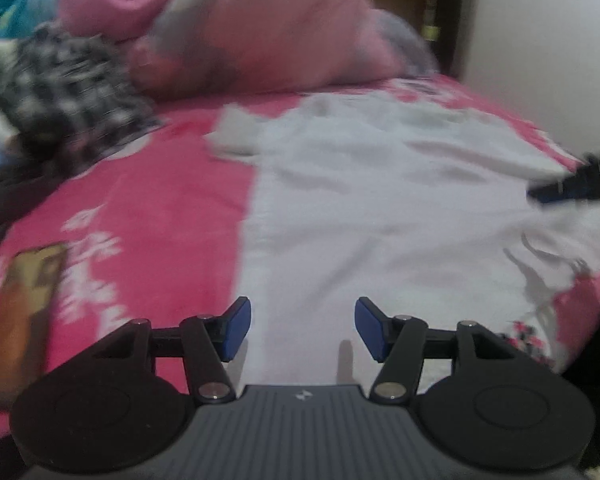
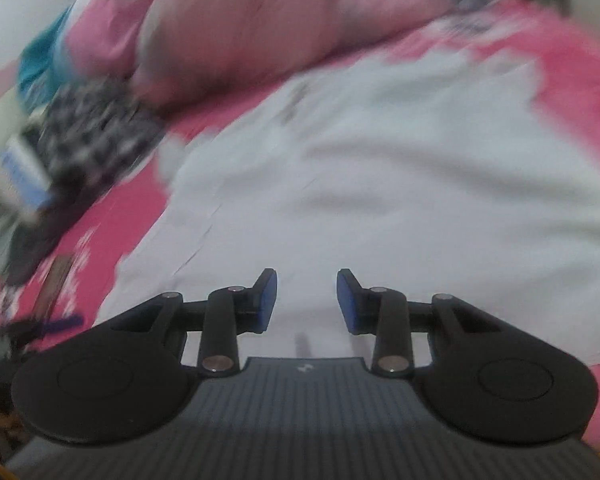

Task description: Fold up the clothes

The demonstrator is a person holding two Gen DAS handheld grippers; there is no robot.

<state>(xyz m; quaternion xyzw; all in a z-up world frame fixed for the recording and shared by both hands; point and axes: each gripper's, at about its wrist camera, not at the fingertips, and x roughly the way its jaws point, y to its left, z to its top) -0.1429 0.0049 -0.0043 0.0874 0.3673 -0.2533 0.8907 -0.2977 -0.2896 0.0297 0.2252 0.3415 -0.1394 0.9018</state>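
Pink bedsheet point(image 1: 148, 208) under white shirt point(image 1: 360, 208), spread mostly flat, one sleeve point(image 1: 236, 136) out, no fold visible. Left gripper point(image 1: 302, 330) and right gripper point(image 2: 306, 300) both parted, empty, above hem. Checkered garment point(image 1: 68, 92) heaped beside pillows point(image 1: 260, 36).

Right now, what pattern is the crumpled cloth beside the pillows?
Black-and-white check, clearest in the left wrist view.

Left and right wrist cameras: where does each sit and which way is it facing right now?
Left wrist: on the left gripper, low over the bed, looking along its open fingers across the white shirt toward the pink pillows; the right gripper pokes in at the right edge.
Right wrist: on the right gripper, tilted, fingers open above the shirt; the left gripper shows dimly at left.
Shared: shirt, pink bedsheet, pillows, checked cloth.
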